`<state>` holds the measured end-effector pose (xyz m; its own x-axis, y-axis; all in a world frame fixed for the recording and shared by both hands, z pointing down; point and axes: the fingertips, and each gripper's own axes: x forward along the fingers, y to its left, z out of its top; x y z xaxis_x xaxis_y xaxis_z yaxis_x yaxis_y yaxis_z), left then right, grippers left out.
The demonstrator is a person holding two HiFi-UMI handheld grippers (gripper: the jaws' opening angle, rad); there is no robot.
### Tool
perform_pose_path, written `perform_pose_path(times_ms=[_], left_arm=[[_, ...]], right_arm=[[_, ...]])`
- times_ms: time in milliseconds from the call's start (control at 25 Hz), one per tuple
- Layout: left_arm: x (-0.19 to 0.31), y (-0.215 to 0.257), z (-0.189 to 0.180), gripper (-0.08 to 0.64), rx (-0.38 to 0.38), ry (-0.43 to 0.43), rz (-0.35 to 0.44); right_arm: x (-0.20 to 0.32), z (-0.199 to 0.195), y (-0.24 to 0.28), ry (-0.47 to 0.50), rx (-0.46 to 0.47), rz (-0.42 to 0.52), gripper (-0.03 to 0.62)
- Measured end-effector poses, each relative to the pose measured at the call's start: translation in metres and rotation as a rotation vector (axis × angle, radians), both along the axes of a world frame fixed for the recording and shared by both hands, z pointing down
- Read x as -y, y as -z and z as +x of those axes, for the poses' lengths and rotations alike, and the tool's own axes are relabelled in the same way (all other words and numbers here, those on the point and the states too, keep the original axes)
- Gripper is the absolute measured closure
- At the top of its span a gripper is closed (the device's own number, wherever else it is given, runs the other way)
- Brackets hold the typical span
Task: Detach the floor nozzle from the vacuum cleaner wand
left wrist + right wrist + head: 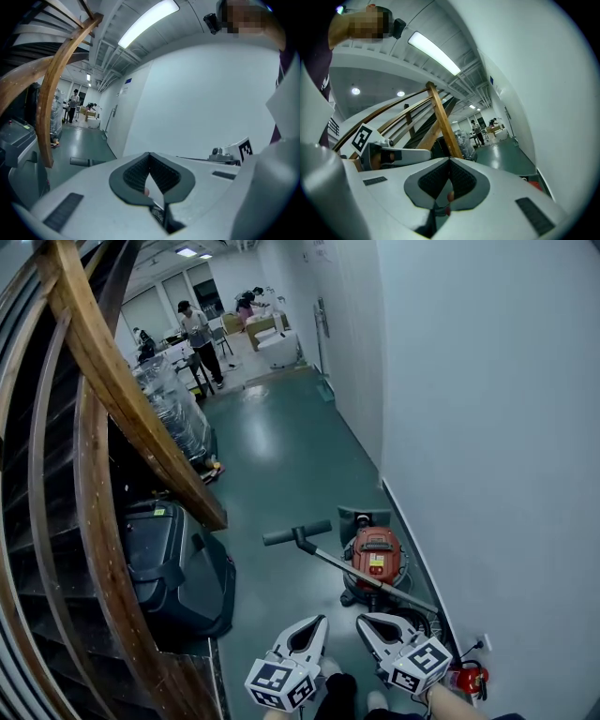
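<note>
Both tools hang at 6 o'clock in the head view: the left hand-held gripper (317,622) and the right hand-held gripper (367,621), each with jaws pressed together on nothing. Just beyond them, toward 12 o'clock, the red vacuum cleaner (377,554) stands on the green floor (281,474) beside the white wall (487,427). Its wand (361,576) slants toward 10 o'clock, joined to the dark floor nozzle (297,534). A black case (178,568) lies at 9 o'clock.

you have open green floor (281,465) down the middle, with the red vacuum cleaner (377,554) and its slanting wand (328,557) against the white wall (487,427) on your right and a dark case (178,568) under the wooden stair rail (112,399) hemming your left.
</note>
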<state>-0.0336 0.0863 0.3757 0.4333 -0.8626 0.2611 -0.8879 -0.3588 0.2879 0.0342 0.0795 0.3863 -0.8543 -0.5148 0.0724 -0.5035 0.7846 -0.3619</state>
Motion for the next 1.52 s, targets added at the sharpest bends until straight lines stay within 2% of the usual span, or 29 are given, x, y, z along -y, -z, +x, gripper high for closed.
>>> perform_pose_path(times_ms=[400,600,960,1200,1360,1520], left_arm=[[0.050,-0.024,-0.064,0.557,-0.053,-0.021,-0.034],[0.069,-0.027,-0.082,0.557,-0.087,-0.042,-0.045],[0.093,-0.034,-0.090,0.557,-0.115,-0.061,-0.069],[0.122,-0.048,-0.092,0.557,-0.118,-0.049,-0.092],[0.145,-0.063,-0.087,0.557,-0.122,-0.075,-0.109],[0.176,-0.074,-0.091,0.557,-0.129,-0.041,-0.137]], right_arm=[[0.045,-0.068,-0.021,-0.018,-0.037,-0.029,0.577],[0.061,-0.087,-0.021,-0.047,-0.051,-0.036,0.577],[0.088,-0.089,-0.019,-0.088,-0.082,-0.031,0.577],[0.121,-0.088,-0.034,-0.078,-0.100,-0.045,0.576],[0.148,-0.091,-0.050,-0.063,-0.097,-0.076,0.577],[0.180,-0.091,-0.057,-0.047,-0.092,-0.094,0.577]])
